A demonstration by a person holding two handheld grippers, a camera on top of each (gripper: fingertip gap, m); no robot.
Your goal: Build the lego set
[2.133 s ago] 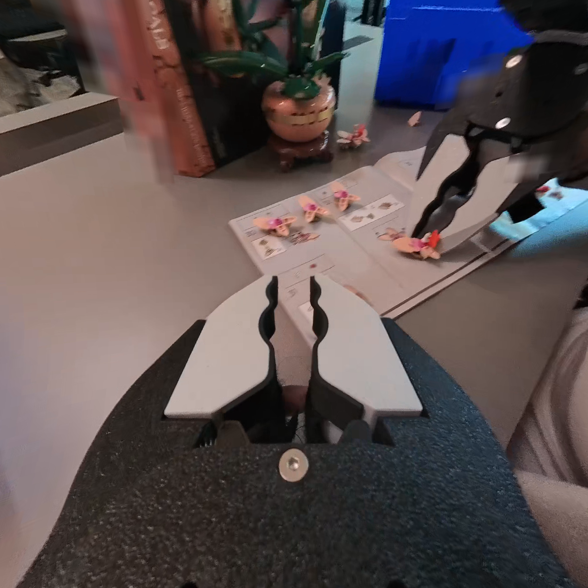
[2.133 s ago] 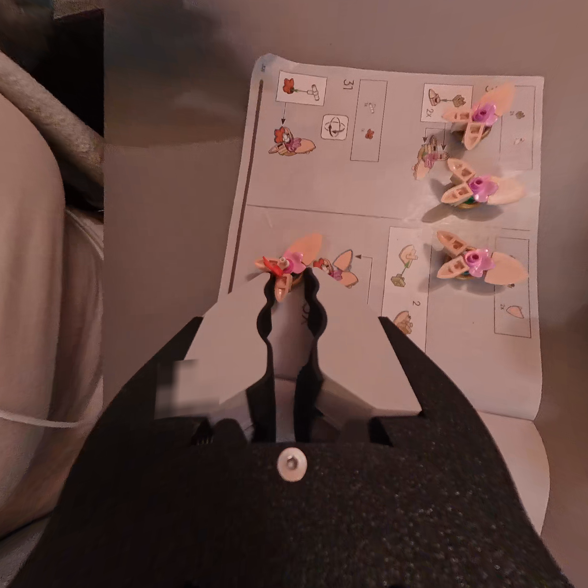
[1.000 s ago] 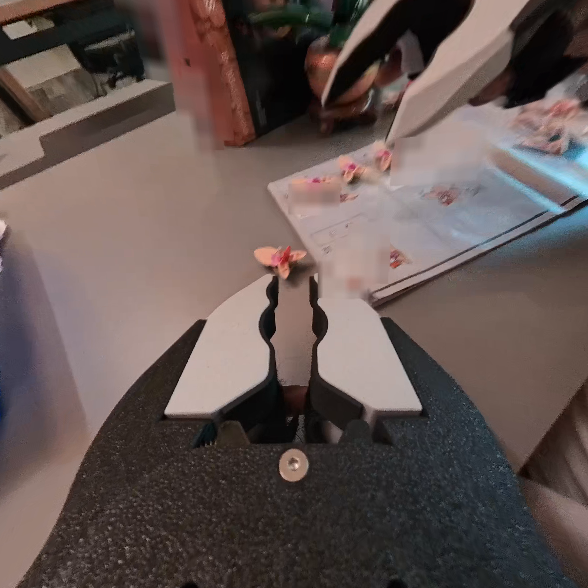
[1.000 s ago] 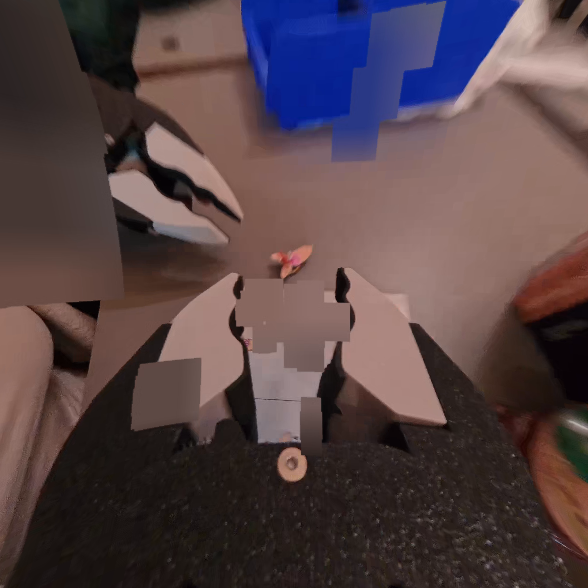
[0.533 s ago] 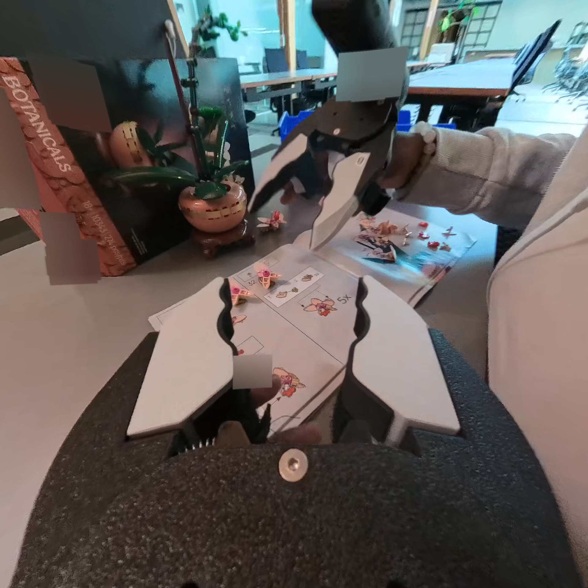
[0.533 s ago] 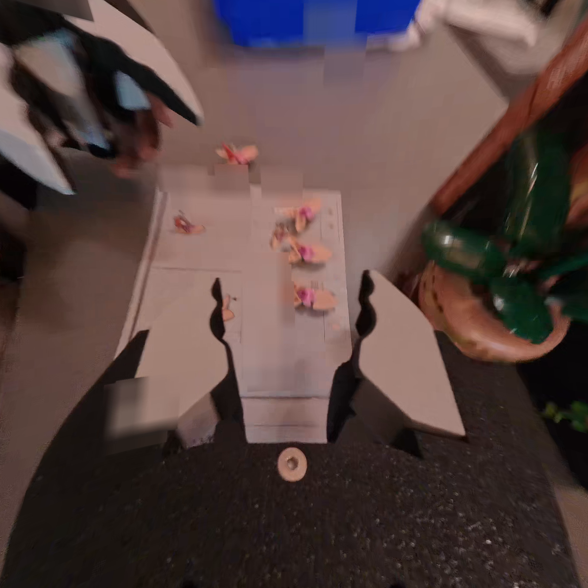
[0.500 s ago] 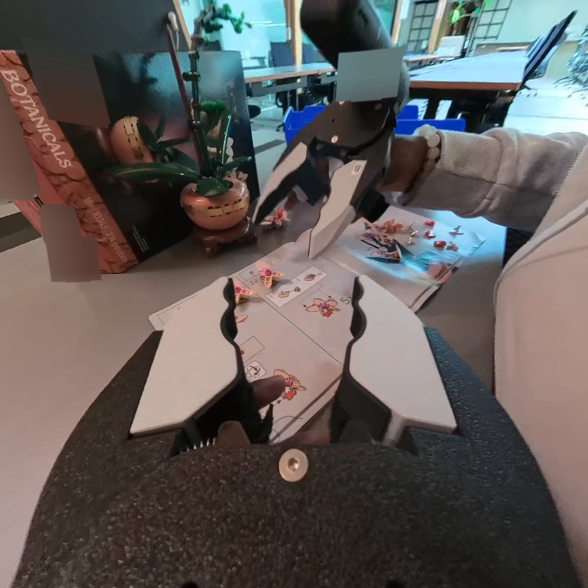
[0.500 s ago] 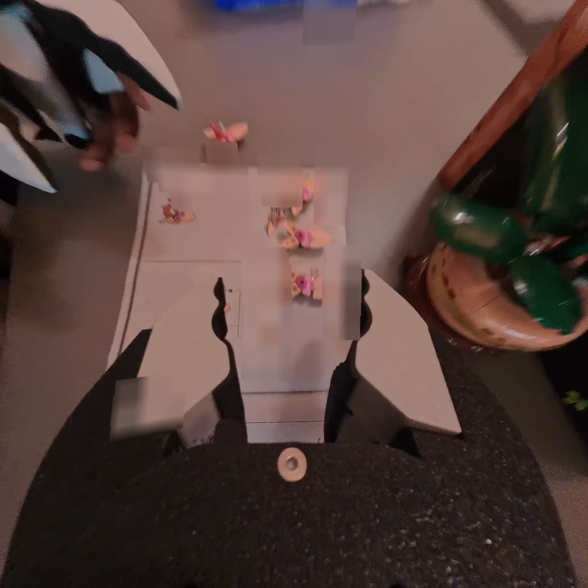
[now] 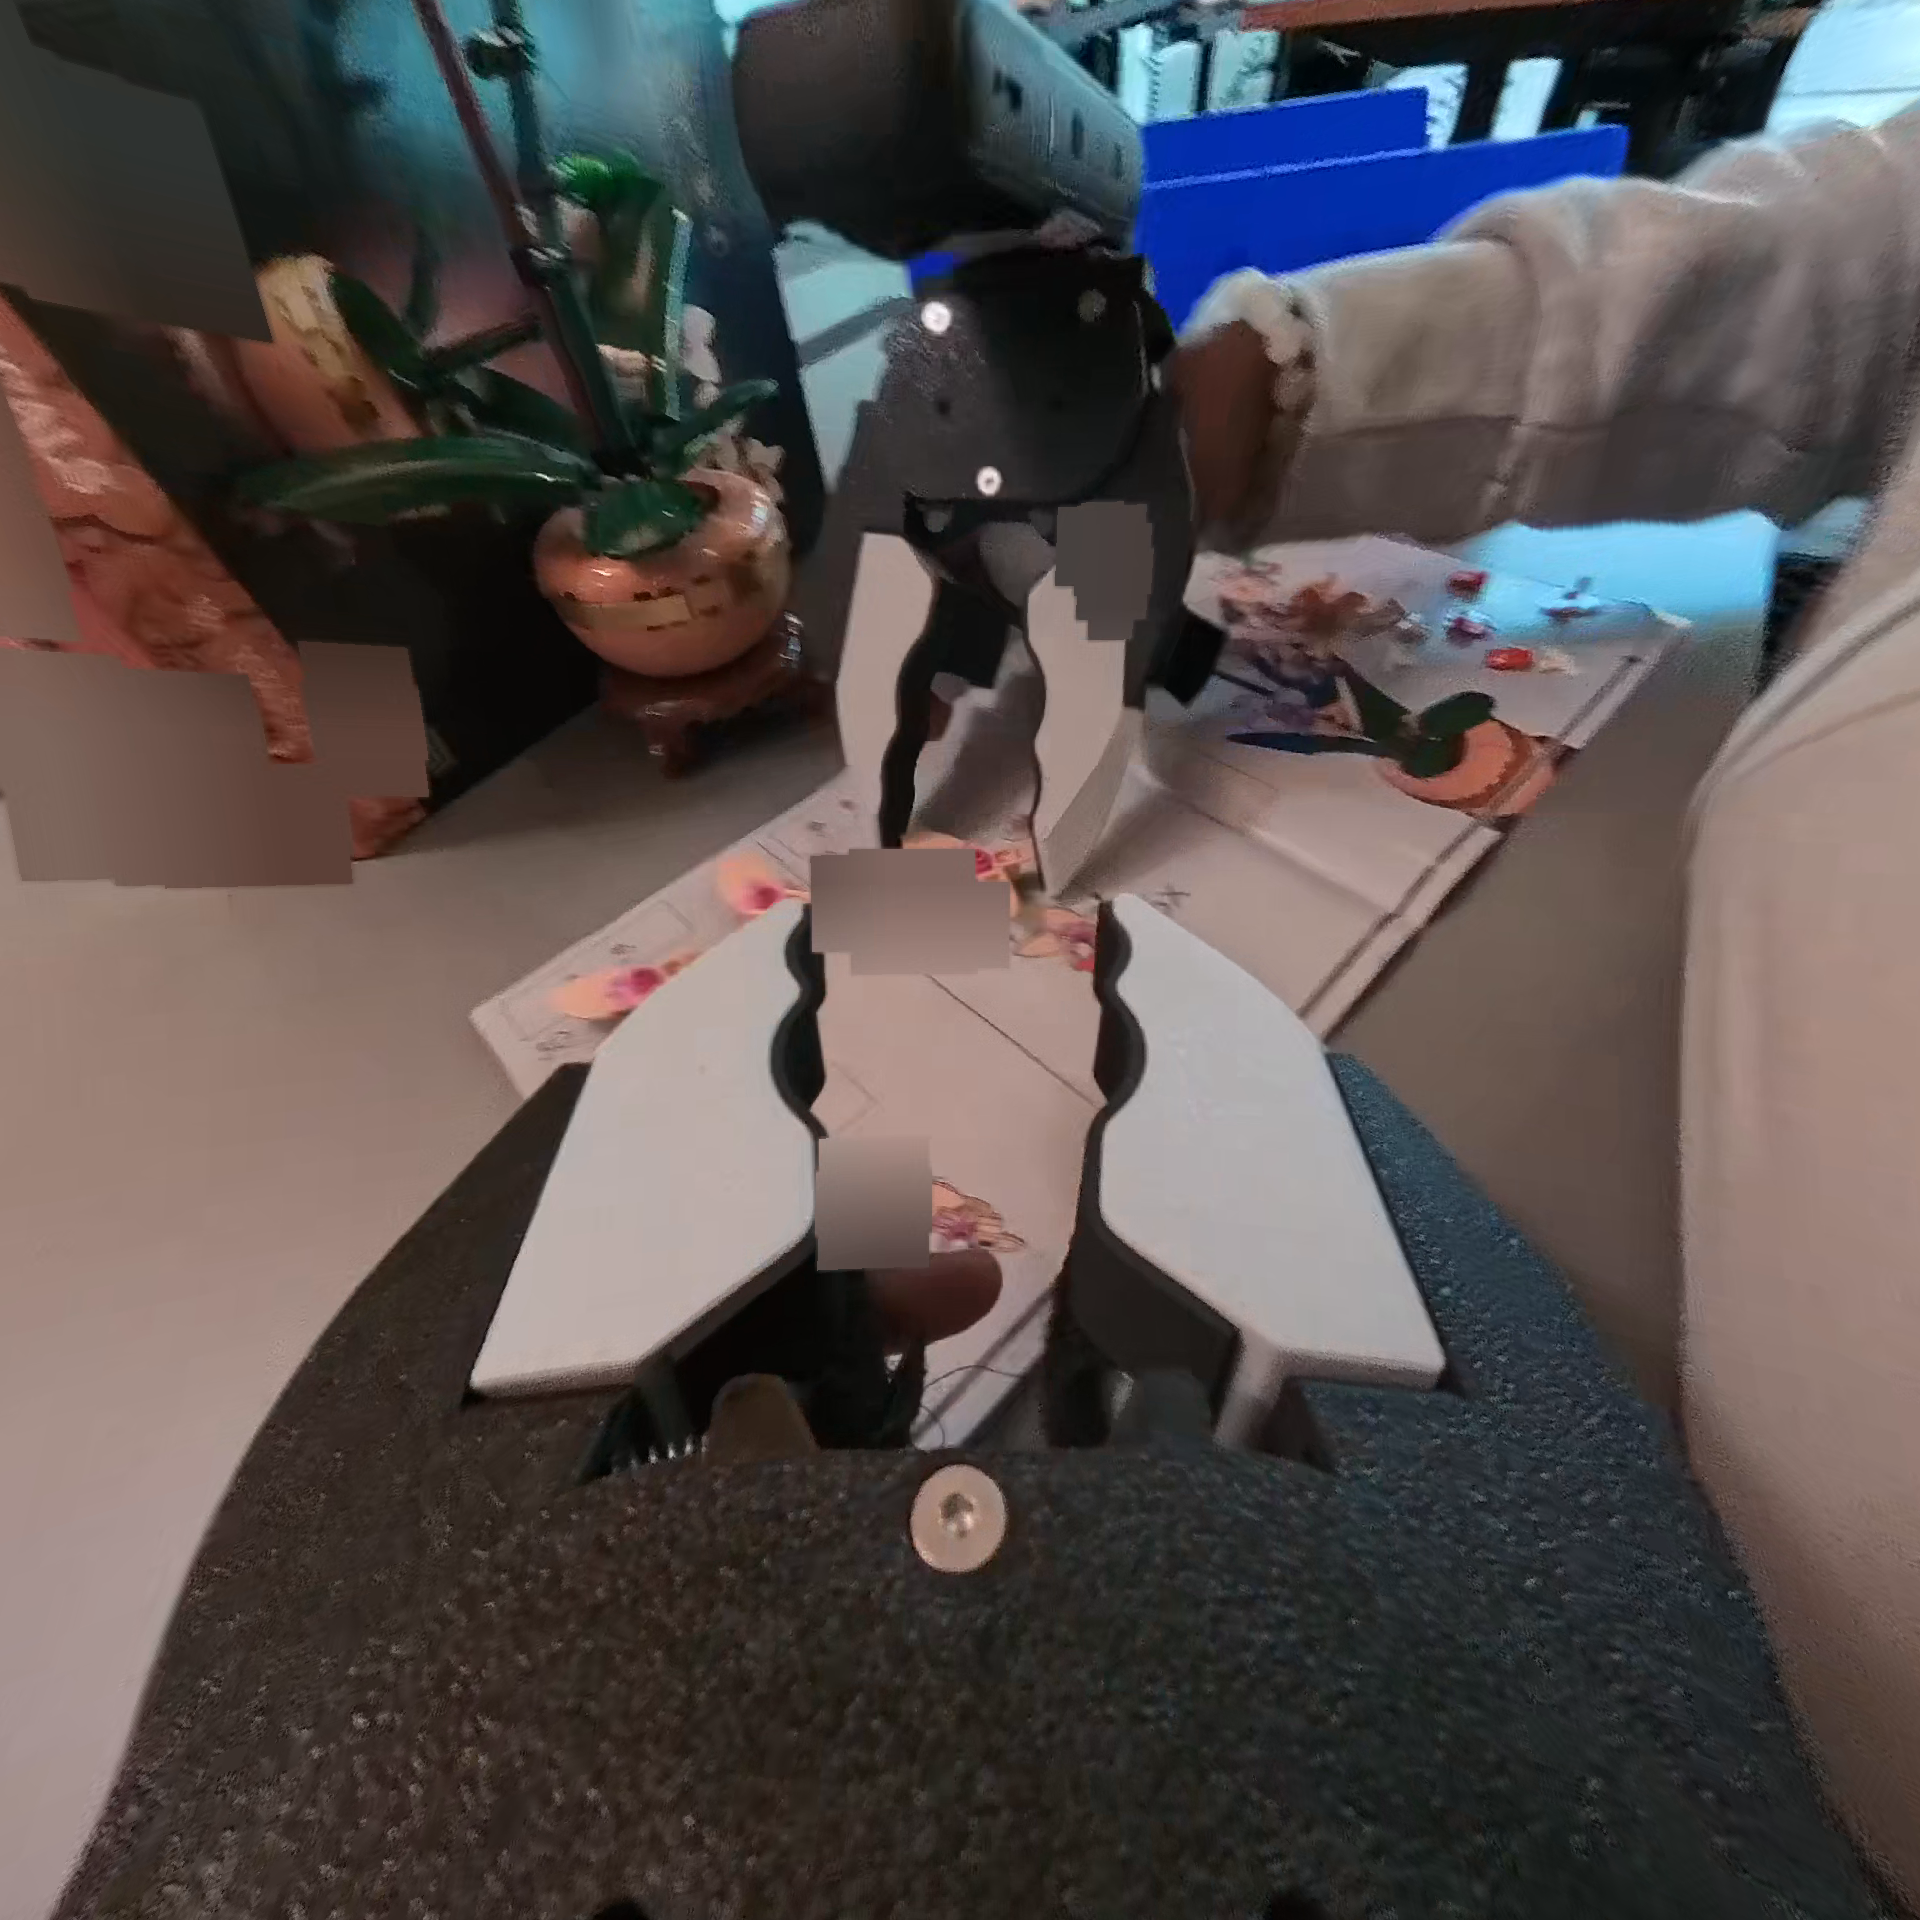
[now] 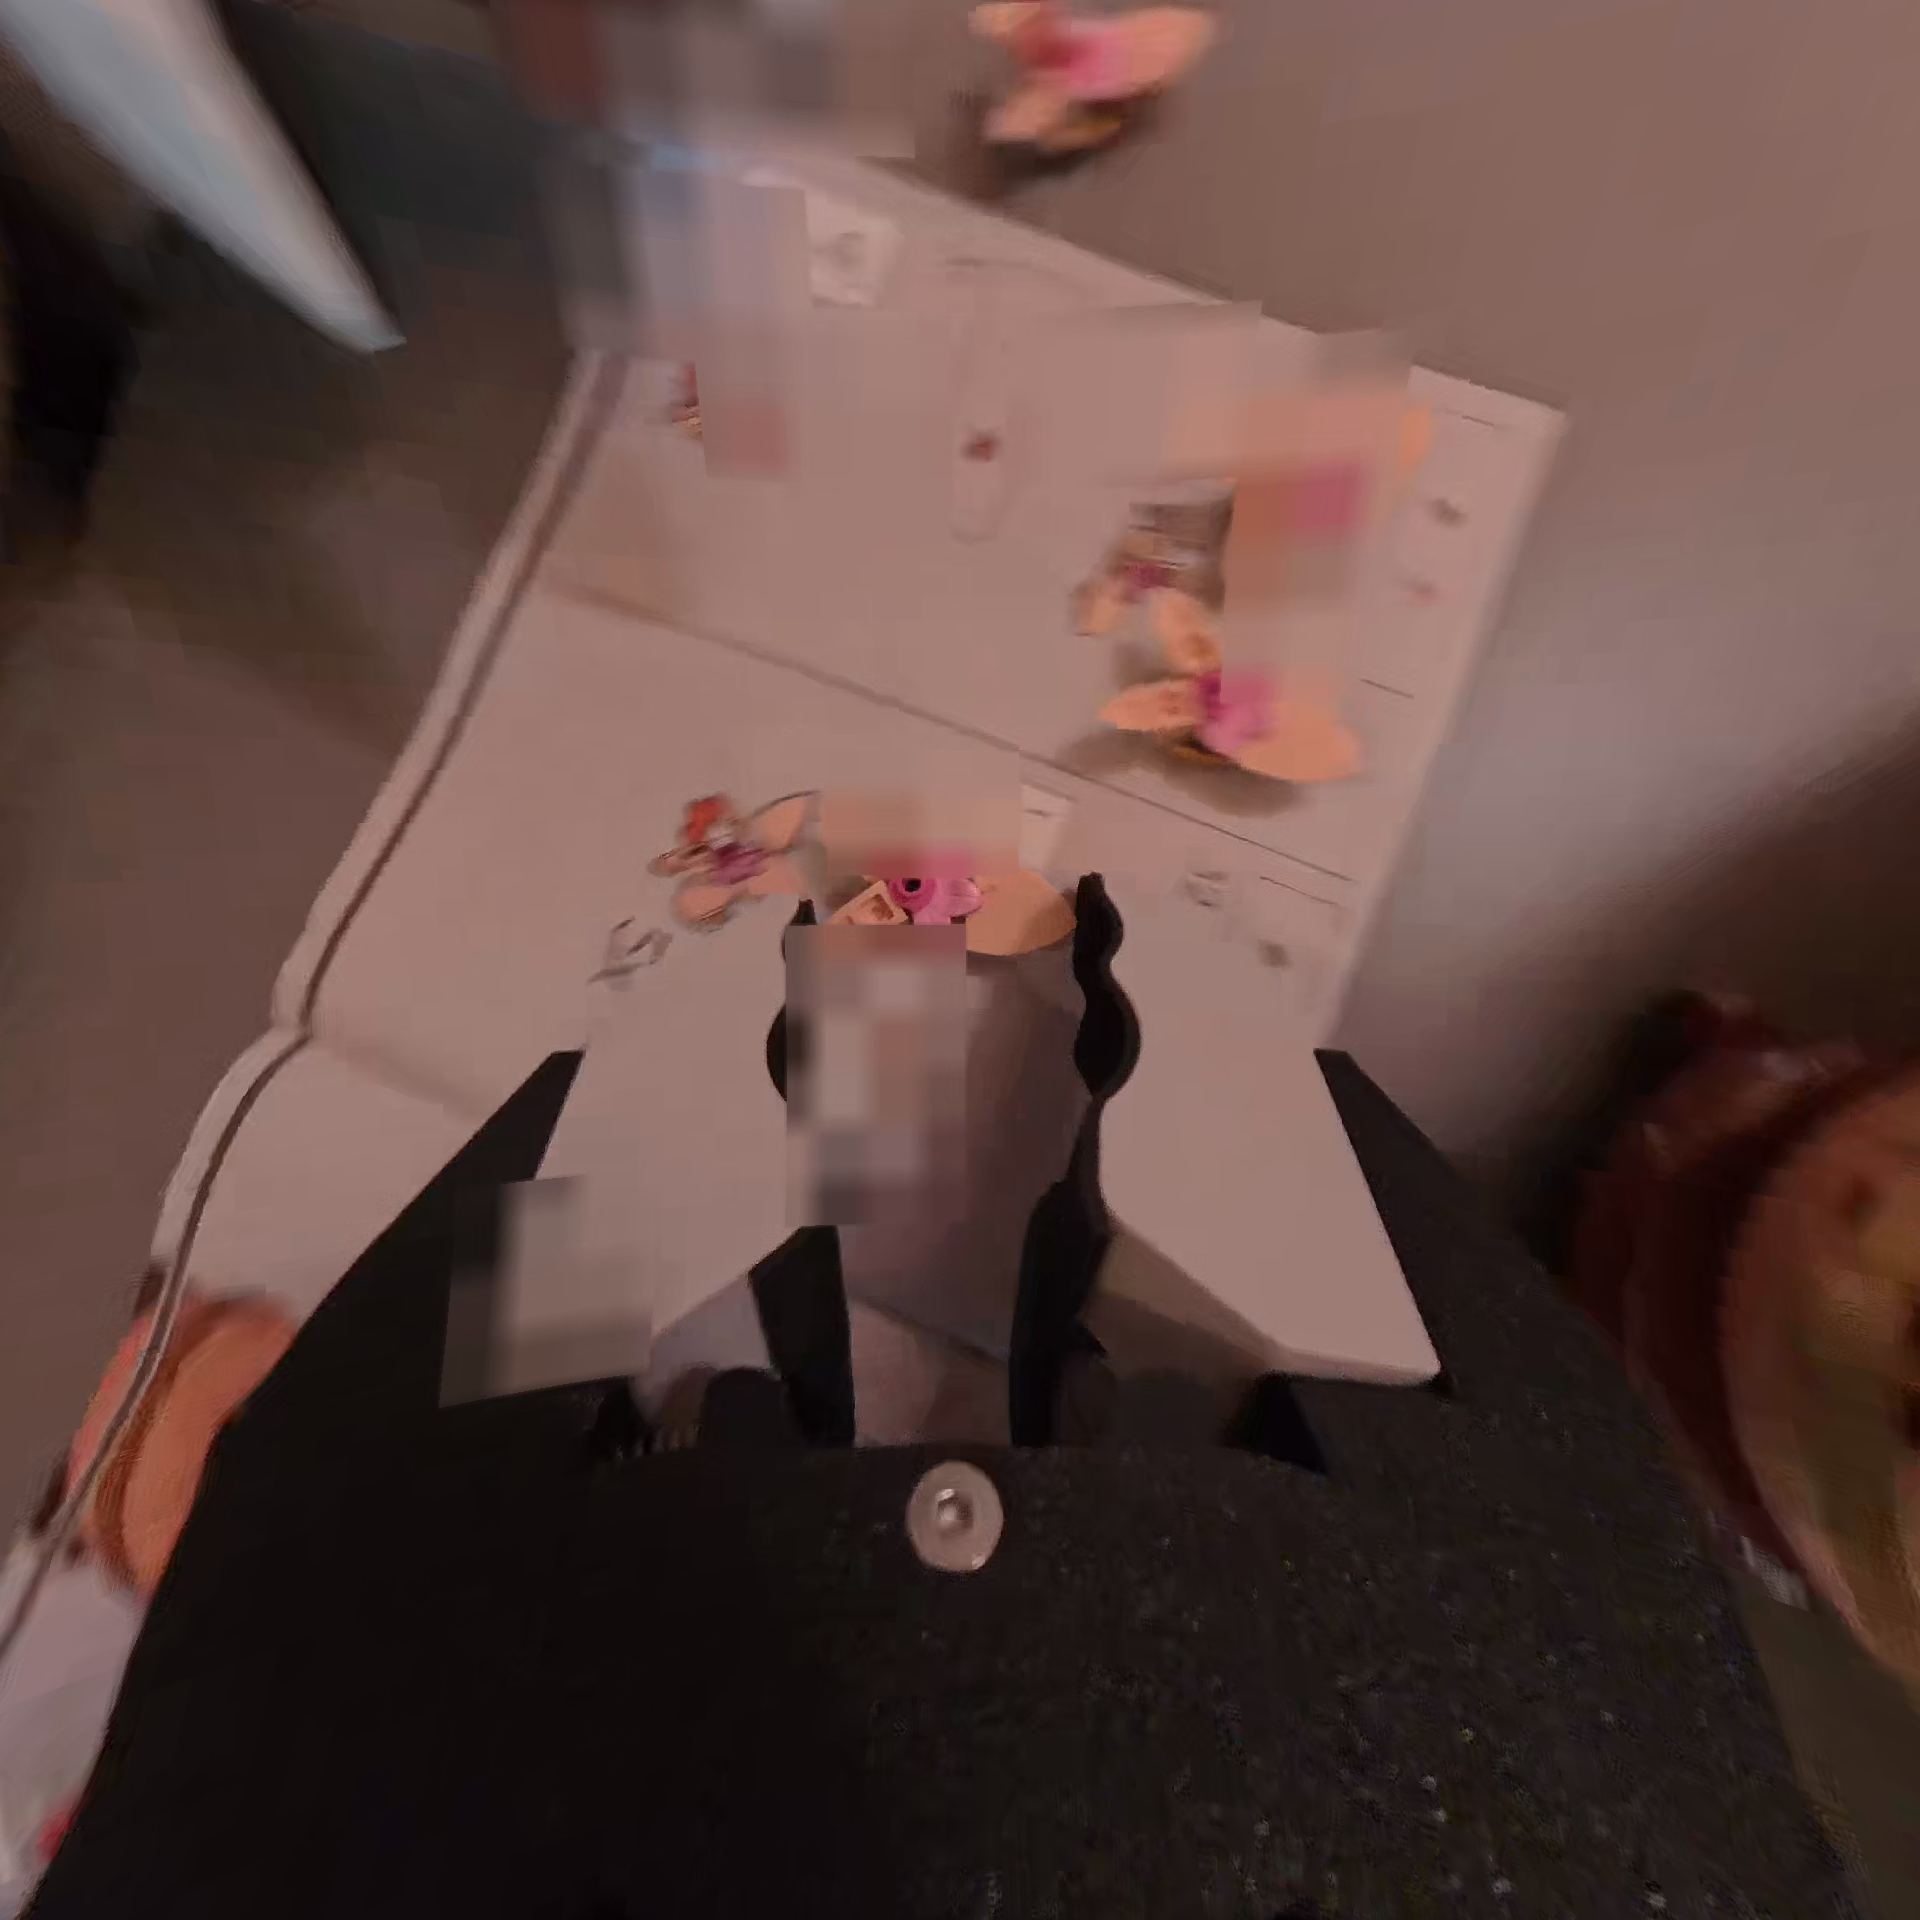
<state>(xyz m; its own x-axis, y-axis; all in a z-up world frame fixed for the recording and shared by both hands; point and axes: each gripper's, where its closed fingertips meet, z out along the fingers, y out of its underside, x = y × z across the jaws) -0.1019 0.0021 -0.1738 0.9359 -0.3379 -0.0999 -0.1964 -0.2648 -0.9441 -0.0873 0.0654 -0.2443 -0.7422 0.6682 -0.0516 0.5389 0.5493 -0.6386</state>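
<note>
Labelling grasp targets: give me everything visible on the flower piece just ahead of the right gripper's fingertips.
The small plastic brick flower has pale peach petals around a pink centre stud. It lies flat on the open white instruction booklet, just beyond the open right gripper, between its fingertips, apparently not yet gripped. A blur patch hides its upper edge; its near side is hidden too.

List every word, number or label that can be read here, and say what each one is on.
Nothing can be quoted.
Instruction booklet: printed step panels and small marks, too small and blurred to read in either view.
Set box: its lettering is blurred or covered by patches.
Left claw and right claw: no marking visible.
</note>
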